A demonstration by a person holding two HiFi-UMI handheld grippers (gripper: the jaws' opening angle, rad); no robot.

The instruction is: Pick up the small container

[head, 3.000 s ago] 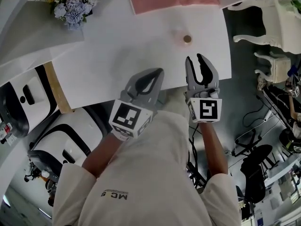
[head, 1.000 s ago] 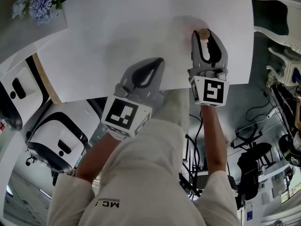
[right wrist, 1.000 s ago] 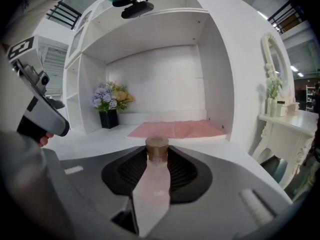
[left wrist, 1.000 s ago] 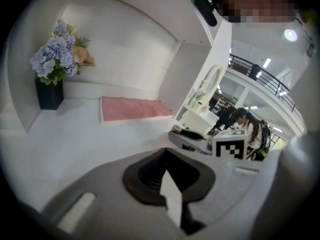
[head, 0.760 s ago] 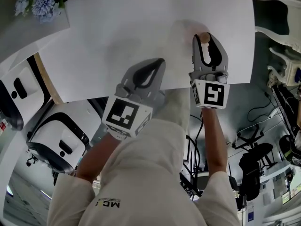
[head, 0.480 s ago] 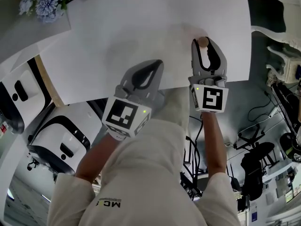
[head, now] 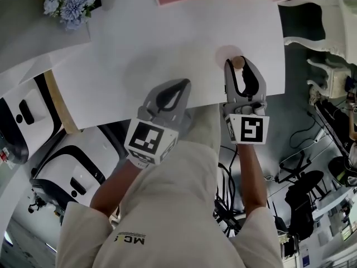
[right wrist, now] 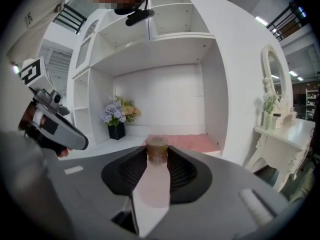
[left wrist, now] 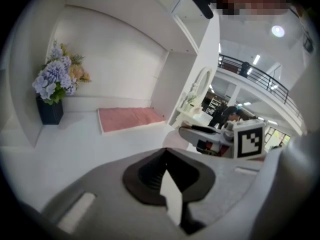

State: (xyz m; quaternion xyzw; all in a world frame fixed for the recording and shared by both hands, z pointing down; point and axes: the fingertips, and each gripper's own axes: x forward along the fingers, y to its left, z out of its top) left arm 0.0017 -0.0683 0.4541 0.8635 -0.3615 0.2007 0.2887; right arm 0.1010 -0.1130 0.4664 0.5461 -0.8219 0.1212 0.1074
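While our right claw [head: 239, 66] is clamped on the small container [right wrist: 152, 183], upright between its tips, the hold looks shallow. We judge a tilt or jerk could drop it onto the table [head: 167, 49] below. Our left claw [left wrist: 165, 155] is closed, empty.

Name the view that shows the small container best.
Right gripper view: the container fills the gap between the jaws, close up. Head view shows only its brown cap; left gripper view doesn't show it clearly.
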